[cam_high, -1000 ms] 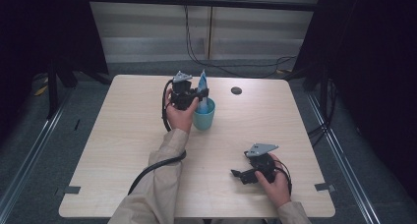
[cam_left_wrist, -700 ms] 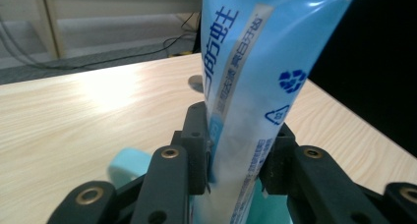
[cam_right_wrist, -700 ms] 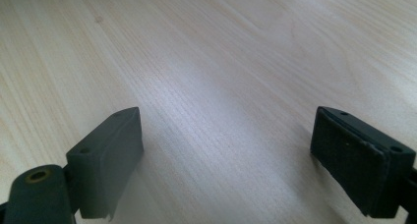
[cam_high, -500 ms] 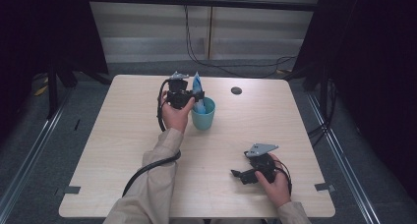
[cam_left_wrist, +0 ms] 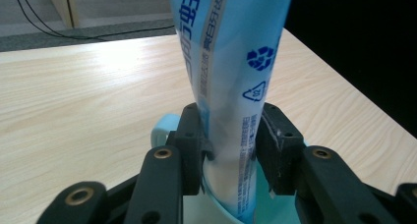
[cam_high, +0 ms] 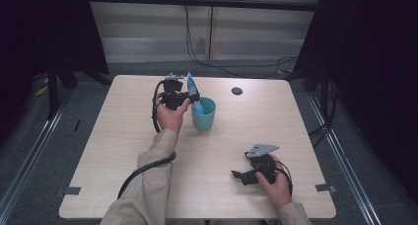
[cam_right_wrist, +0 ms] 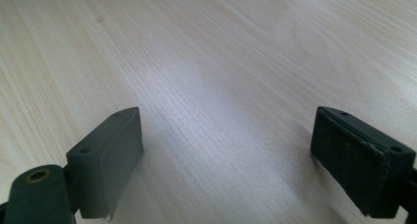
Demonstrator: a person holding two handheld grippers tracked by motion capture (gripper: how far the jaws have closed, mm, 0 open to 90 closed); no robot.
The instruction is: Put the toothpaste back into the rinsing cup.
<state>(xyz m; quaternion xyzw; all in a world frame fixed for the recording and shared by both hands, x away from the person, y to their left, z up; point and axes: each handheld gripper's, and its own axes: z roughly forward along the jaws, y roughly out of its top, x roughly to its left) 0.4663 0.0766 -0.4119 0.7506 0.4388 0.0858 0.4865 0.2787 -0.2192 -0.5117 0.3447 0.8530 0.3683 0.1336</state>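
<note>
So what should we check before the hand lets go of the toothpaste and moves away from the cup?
1. Toothpaste tube has its lower end inside the cup: ok.
2. Left gripper has let go: not ok yet. Its jaws have just been opening, but the left pad seems to touch the tube, with only a slim gap on the other side.
3. Cup upright on the table: ok.
4. Tube will stay put when freed: cannot tell; it leans against the rim.
5. Right gripper out of the way: ok, resting open near the table's front edge.
</note>
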